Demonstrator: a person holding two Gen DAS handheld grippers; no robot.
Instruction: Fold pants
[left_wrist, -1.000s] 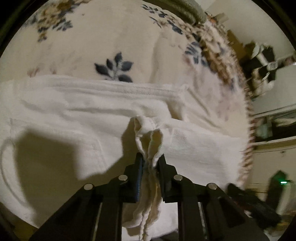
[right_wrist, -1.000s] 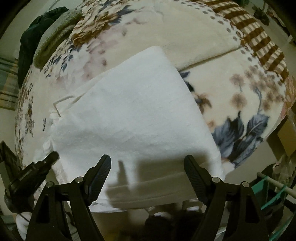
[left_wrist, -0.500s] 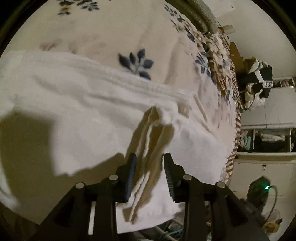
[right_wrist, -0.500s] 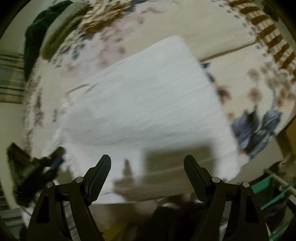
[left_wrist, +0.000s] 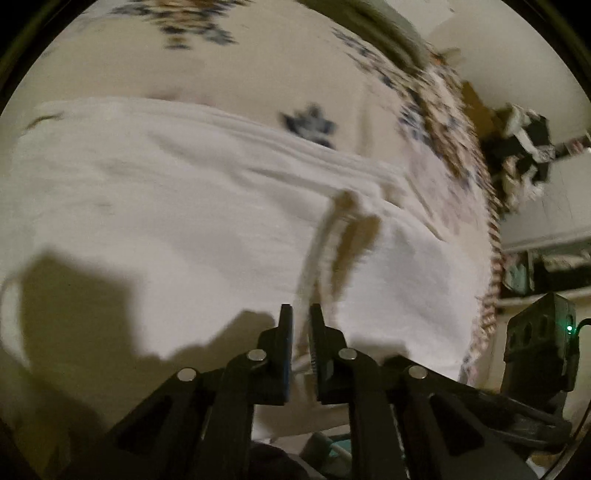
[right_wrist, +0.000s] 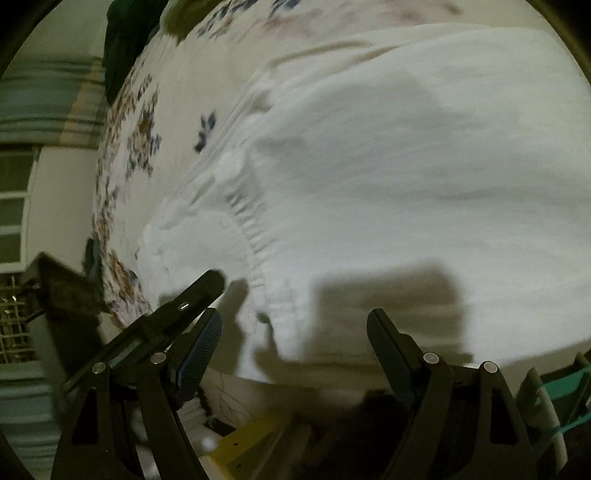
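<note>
left wrist: left gripper (left_wrist: 301, 314) nipping white pants (left_wrist: 184, 221) on floral blanket (left_wrist: 221, 66); right gripper (right_wrist: 295, 328) spread wide

Motion blur smears both views. In the left wrist view the white pants (left_wrist: 207, 206) run off the left edge, and the raised ridge of cloth (left_wrist: 325, 254) leading toward the left gripper (left_wrist: 302, 325) is streaked — whether its nearly closed jaws actually pinch it cannot be told. The floral blanket (left_wrist: 258, 66) has its pattern smudged. In the right wrist view the pants (right_wrist: 406, 166) are cut off at the right edge, and the dark items (right_wrist: 122, 44) far up the bed are too blurred to identify.
</note>
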